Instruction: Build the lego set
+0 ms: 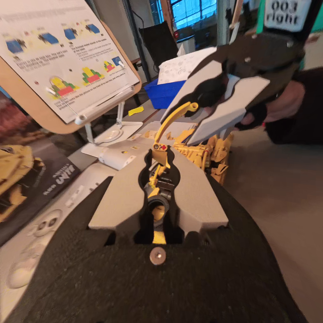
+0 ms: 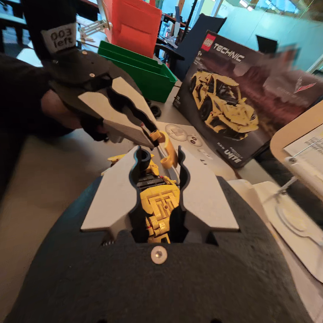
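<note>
I judge the yellow car model (image 2: 160, 197) on the table mostly built, my left gripper (image 1: 159, 153) nipping the curved yellow piece (image 1: 167, 120) above it, my right gripper (image 2: 158, 153) open and empty.

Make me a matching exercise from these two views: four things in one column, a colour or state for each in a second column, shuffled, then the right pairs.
1. left gripper
2. right gripper
3. storage bin behind the left gripper
4. bin holding paper sheets

a. blue
b. open, over the yellow car model
c. green
d. shut on a curved yellow piece

Pairs: 1-d, 2-b, 3-c, 4-a
</note>
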`<state>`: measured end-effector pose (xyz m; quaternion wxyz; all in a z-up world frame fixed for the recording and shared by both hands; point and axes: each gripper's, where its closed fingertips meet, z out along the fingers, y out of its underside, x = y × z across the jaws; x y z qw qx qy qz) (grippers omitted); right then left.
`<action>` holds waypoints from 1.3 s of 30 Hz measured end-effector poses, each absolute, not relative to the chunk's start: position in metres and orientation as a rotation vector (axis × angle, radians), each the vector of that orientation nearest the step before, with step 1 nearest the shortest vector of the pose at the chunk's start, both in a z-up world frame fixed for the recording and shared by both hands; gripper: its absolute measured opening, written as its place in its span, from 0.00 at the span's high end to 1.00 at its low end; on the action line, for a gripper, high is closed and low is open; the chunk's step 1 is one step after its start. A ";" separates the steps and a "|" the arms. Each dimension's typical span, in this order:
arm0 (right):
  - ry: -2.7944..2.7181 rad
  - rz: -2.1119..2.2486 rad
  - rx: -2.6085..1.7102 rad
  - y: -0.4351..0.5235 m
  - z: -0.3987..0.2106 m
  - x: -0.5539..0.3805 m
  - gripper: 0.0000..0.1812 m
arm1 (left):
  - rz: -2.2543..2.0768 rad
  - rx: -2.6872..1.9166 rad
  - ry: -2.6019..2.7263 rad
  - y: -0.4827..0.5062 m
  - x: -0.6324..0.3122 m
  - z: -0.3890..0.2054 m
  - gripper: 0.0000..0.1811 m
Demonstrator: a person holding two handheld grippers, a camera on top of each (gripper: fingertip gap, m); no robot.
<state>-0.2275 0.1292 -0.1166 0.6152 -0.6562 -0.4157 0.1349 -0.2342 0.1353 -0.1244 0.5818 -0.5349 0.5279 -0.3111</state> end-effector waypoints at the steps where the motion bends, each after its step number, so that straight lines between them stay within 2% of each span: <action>1: -0.948 0.277 -1.496 0.129 -0.116 -0.228 0.79 | -0.776 -1.272 1.224 0.135 -0.234 -0.125 0.91; 8: -0.979 0.119 -1.501 0.131 -0.127 -0.232 0.84 | -0.835 -1.350 1.171 0.142 -0.237 -0.126 0.91; 15: -0.928 0.137 -1.498 0.133 -0.122 -0.229 0.79 | -0.867 -1.352 1.135 0.143 -0.238 -0.122 0.91; 21: -0.666 0.427 -1.587 0.136 -0.107 -0.223 0.74 | -0.431 -1.089 1.129 0.153 -0.252 -0.104 0.91; 28: -0.410 1.097 -1.660 0.128 -0.104 -0.245 0.73 | -0.223 -0.933 1.135 0.149 -0.255 -0.096 0.91; 36: -0.379 1.138 -1.669 0.131 -0.107 -0.241 0.86 | -0.218 -0.907 1.151 0.141 -0.253 -0.095 0.91; 39: -0.375 1.161 -1.697 0.131 -0.112 -0.243 0.86 | -0.268 -0.966 1.150 0.144 -0.252 -0.098 0.91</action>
